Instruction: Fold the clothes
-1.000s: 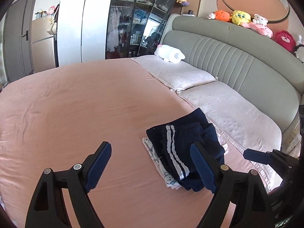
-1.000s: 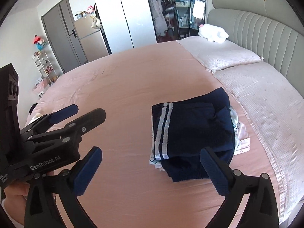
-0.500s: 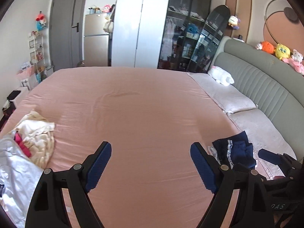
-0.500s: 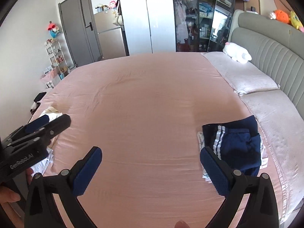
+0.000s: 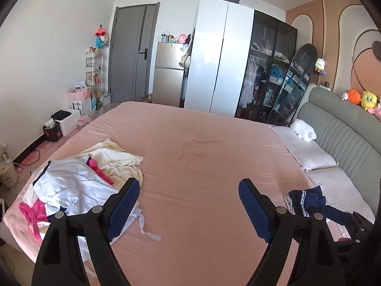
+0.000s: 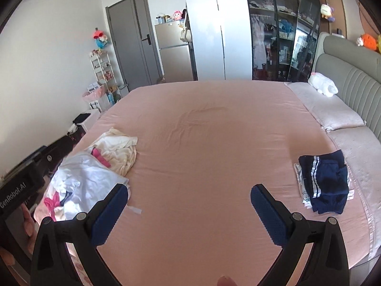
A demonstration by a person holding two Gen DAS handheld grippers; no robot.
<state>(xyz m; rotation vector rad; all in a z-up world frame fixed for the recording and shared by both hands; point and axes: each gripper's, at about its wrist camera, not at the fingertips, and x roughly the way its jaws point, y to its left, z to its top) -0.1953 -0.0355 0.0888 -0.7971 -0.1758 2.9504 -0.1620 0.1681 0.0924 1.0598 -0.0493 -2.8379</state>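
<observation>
**Folded stack right, loose heap left**

Navy shorts [image 6: 325, 183] with white stripes lie folded atop a stack near the pillows [image 6: 333, 114]. Unfolded white clothes [image 5: 78, 186] sprawl at the pink bed's [image 6: 202, 138] left edge. Left gripper [image 5: 189, 205] and right gripper [image 6: 189, 211] hover above the sheet, jaws spread, empty.

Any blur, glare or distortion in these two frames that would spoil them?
Left wrist: sharp, strong fisheye bending of the walls, dark vignette corners, daylight glare on the white wardrobe. Right wrist: bed and folded stack sharp, but the left gripper body at the left edge is motion-blurred; same fisheye curvature and dark corners. No harsh shadows in either.
</observation>
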